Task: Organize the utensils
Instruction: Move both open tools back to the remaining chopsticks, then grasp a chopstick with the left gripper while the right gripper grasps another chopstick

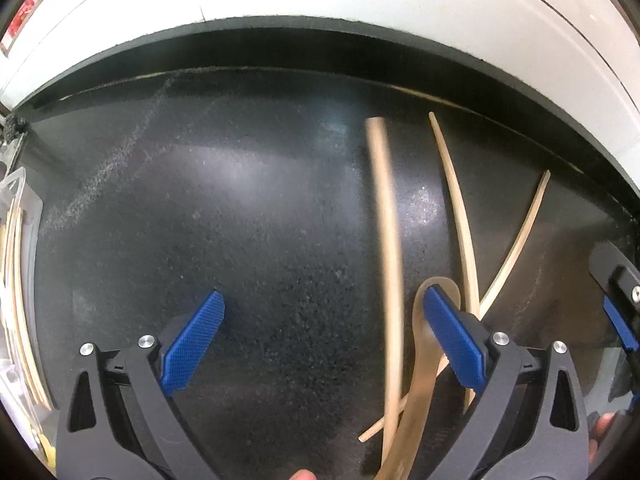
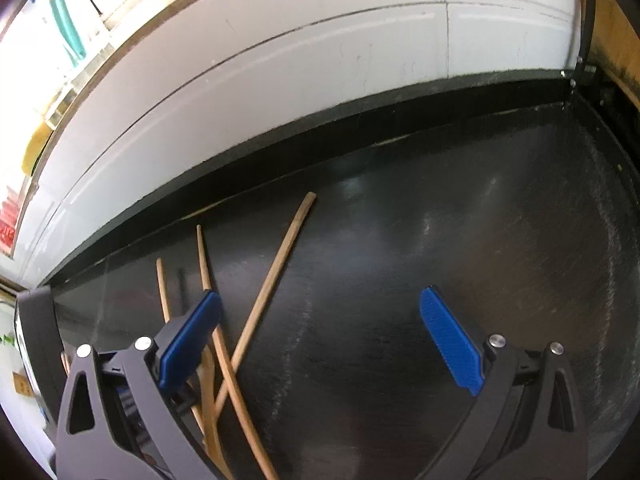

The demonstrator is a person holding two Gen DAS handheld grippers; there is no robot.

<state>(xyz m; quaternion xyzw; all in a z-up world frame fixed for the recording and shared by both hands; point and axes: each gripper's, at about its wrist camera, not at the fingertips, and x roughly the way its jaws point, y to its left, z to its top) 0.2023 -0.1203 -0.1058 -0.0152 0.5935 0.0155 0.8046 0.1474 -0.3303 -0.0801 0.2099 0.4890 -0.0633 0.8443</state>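
At the far left of my left wrist view a clear plastic tray [image 1: 18, 216] stands at the edge of the black worktop [image 1: 200, 208], with thin wooden sticks [image 1: 16, 280] already lying along it. My left jaws [image 1: 324, 340] are spread wide and hold nothing; bare worktop shows between the two blue pads [image 1: 192, 348]. The loose utensils lie toward the right side of that gap and beyond it: a thick pale stick [image 1: 386, 240] runs away from me just inside the right pad, a translucent spoon [image 1: 424, 344] lies under and partly behind that pad, and two thinner chopsticks [image 1: 460, 216] fan out past it, crossing one another near the pad. The stick looks blurred. A fingertip [image 1: 300, 474] of my hand shows at the bottom edge. At the far right edge, part of my other tool is visible.

In the right wrist view, my right jaws [image 2: 320, 340] are also wide apart and empty. The same pile sits at their left: the chopsticks [image 2: 224, 360] cross beneath and just beside the left blue pad [image 2: 192, 340], and one brown stick [image 2: 276, 276] slants up and right into the gap. The rest of the gap and the right pad hang over bare worktop. A white wall [image 2: 280, 80] runs along the worktop's far edge.
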